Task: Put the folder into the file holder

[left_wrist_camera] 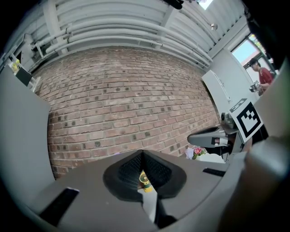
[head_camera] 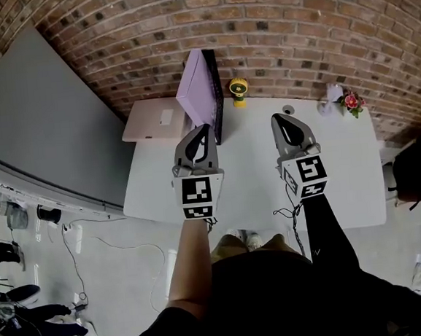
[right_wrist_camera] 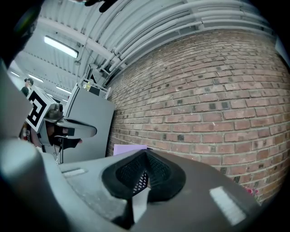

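A purple folder (head_camera: pixel 196 92) stands upright in a black file holder (head_camera: pixel 217 101) at the back of the white table (head_camera: pixel 344 188), against the brick wall. My left gripper (head_camera: pixel 208 129) is shut with nothing between its jaws. Its tip sits just in front of the holder's near end; whether it touches I cannot tell. My right gripper (head_camera: pixel 277 118) is over the table's middle, to the right of the holder, also shut and empty. In the right gripper view the folder (right_wrist_camera: pixel 129 148) shows just left of the closed jaws (right_wrist_camera: pixel 146 152). The left gripper view looks past its closed jaws (left_wrist_camera: pixel 142 152) at the wall.
A small yellow fan (head_camera: pixel 239 89) stands right of the holder, and a pot of pink flowers (head_camera: pixel 351 101) at the table's back right. A pale pink flat board (head_camera: pixel 151 121) lies left of the holder. A grey panel (head_camera: pixel 38 120) stands left; a black chair (head_camera: pixel 415 167) right.
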